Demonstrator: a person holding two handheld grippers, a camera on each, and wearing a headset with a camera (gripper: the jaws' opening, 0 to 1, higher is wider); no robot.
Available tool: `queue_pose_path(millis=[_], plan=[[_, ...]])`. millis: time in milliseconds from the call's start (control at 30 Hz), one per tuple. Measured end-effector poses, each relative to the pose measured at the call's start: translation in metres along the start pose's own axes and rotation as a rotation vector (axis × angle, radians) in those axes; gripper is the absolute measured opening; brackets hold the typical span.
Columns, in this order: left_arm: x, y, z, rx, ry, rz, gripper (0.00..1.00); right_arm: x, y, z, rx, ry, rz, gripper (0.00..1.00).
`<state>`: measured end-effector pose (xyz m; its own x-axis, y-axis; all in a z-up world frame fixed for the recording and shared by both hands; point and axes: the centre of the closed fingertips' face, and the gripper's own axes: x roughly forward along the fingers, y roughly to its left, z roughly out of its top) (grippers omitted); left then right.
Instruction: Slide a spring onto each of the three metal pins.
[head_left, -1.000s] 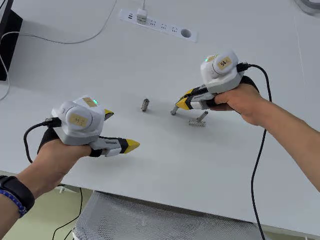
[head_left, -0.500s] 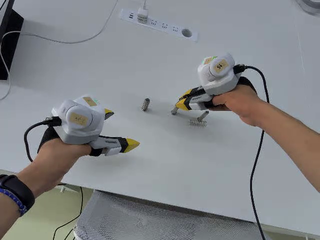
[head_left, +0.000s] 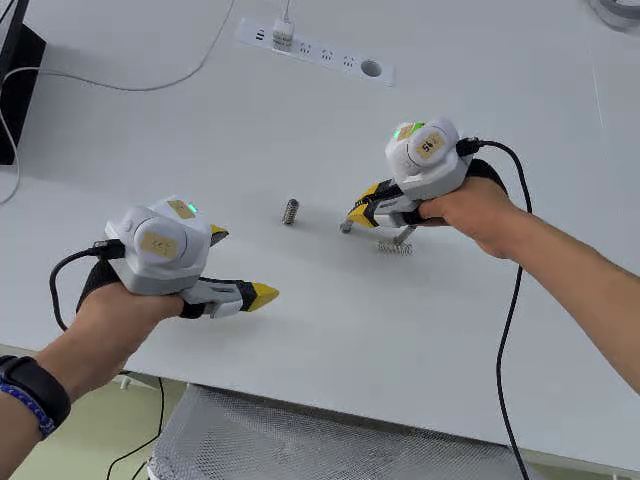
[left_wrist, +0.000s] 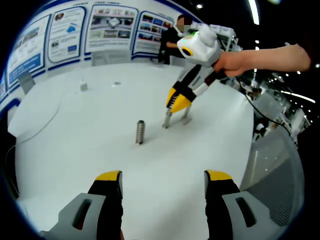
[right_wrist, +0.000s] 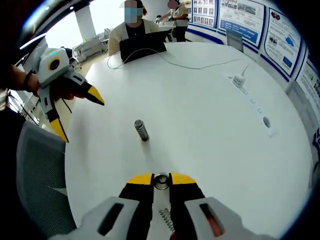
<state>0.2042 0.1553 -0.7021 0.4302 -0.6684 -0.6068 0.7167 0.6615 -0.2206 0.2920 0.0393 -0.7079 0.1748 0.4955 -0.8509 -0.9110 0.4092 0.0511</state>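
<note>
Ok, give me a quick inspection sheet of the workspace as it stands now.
Surface: white table, nothing spilled.
Job's things: first pin upright, spring already on it; second pin in the right tool; third pin beside a loose spring lying flat.
Clutter: nothing seen.
Tools: left tool open, above the table; right tool shut on the second pin.
Cables: power strip with one plug at the far edge; tool cable trailing off the near edge.
Surroundings: mesh chair at the near edge; posters on the wall.
</note>
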Motion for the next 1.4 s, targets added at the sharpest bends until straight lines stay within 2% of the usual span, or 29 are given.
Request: queue_pose_path(millis=[400,867,1400], plan=[[-0.001,0.001,0.000,-0.002,-0.002,0.006,0.66,0.013,-0.002,-0.006,-0.004,0.015,-0.002,0.13],[-0.002,0.003,-0.003,-0.006,0.002,0.012,0.66,0.028,-0.001,-0.015,0.046,0.022,-0.012,0.13],[-0.002,0.002,-0.005,-0.012,0.007,0.014,0.65,0.034,0.001,-0.018,0.058,0.022,-0.018,0.14]])
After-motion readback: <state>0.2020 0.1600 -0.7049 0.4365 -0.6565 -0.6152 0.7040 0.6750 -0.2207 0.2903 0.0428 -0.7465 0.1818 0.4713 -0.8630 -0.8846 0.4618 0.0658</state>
